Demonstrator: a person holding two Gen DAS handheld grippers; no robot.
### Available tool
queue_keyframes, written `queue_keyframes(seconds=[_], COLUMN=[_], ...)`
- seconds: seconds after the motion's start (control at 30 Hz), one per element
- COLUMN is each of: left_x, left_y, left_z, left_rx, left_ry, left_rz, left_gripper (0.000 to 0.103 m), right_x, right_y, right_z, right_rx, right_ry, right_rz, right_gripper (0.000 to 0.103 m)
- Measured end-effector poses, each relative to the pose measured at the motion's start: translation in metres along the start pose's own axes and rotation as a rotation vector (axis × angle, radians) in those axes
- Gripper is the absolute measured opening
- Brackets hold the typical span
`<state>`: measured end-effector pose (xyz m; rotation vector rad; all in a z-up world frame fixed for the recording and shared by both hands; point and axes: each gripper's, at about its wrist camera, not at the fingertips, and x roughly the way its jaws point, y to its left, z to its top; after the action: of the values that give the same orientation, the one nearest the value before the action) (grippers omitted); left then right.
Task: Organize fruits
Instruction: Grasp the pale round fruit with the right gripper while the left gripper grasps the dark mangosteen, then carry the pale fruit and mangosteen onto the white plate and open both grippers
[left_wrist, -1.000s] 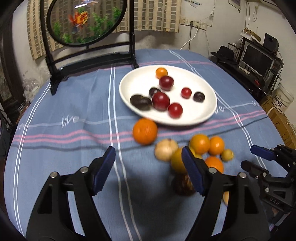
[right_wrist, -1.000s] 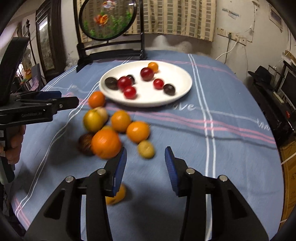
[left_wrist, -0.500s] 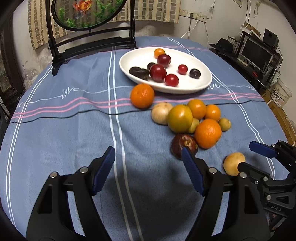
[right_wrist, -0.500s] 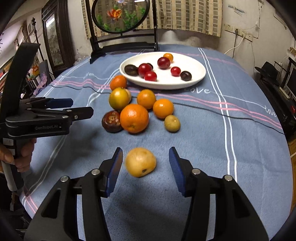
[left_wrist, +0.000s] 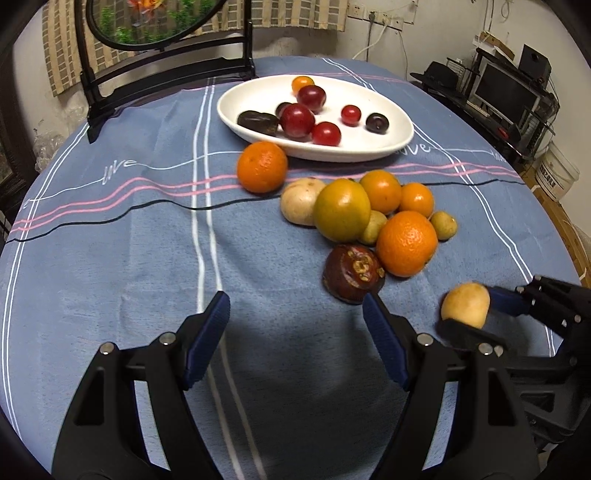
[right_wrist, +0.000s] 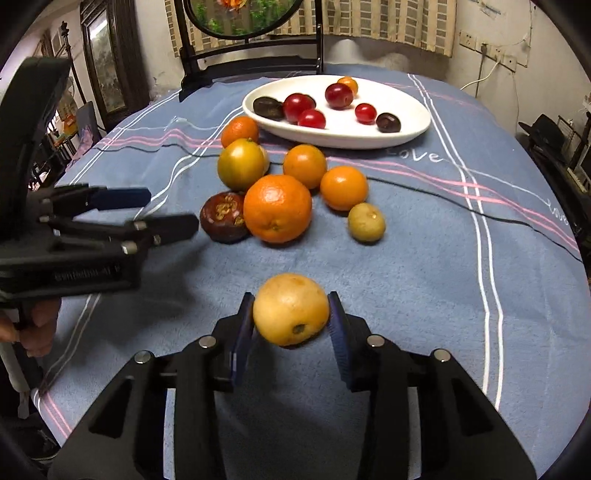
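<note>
My right gripper (right_wrist: 291, 325) is shut on a yellow round fruit (right_wrist: 291, 309), held just above the blue cloth; it also shows in the left wrist view (left_wrist: 465, 304). My left gripper (left_wrist: 295, 332) is open and empty, near a dark brown mangosteen (left_wrist: 352, 273). A cluster of oranges (right_wrist: 277, 208), a green-yellow fruit (right_wrist: 241, 168) and small yellow fruits (right_wrist: 366, 222) lies in front of a white oval plate (right_wrist: 406, 129). The plate holds red and dark plums (right_wrist: 297, 107) and a small orange fruit.
A black stand with a round painted panel (left_wrist: 155, 22) stands at the table's far edge. The left gripper body (right_wrist: 74, 236) sits left of the cluster. Shelves with a monitor (left_wrist: 506, 92) are off the table at right.
My right gripper has closed on the yellow fruit that lay between its fingers. Both grippers have pulled back from the plate toward the near side of the table.
</note>
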<state>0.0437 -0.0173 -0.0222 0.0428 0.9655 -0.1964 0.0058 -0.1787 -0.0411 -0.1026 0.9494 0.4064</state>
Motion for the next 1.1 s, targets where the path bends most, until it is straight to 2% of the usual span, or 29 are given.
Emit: queue_keyframes(seconds=[0.3,0.37,0.5,0.53,0.57,0.77,0.93,1.1], left_x=[0.019,0.025,0.031,0.031,0.031,0.02,-0.008,-0.03], left_y=[-0.02,-0.025,-0.034,-0.035,-0.036,-0.033,-0.029,-0.02], left_z=[0.006,0.007,0.011,0.012,0.012,0.015,0.024,0.049], left_rx=[0.044,0.053,0.085,0.091,0.097,0.097,0.112,0.096], left_ry=[0.034,0.049,0.042,0.038,0.036,0.038,-0.029,-0.094], left_rz=[-0.017,-0.034,-0.012,-0.013,-0.012,-0.022,-0.017,0.006], left_gripper=[0.075,0.063,0.054,0.045,0.044,0.043,0.043,0.043], right_x=[-0.008,-0.01,-0.014,-0.015,-0.014,-0.02,-0.032,-0.042], right_y=[-0.037,-0.04,-0.043,-0.043,-0.044,-0.046,-0.049,-0.054], right_z=[0.0,0.0,0.0,0.001,0.001,0.003,0.021,0.051], right_rx=[0.108,0.117,0.126,0.127,0.129,0.123,0.084,0.052], right_ry=[-0.051,-0.06,-0.073,-0.074,-0.076,-0.095,-0.139,-0.189], right_rz=[0.008,0.018,0.025,0.025,0.025,0.015,-0.033,-0.086], right_gripper=[0.04,0.04,0.04,0.039,0.039,0.039,0.039,0.04])
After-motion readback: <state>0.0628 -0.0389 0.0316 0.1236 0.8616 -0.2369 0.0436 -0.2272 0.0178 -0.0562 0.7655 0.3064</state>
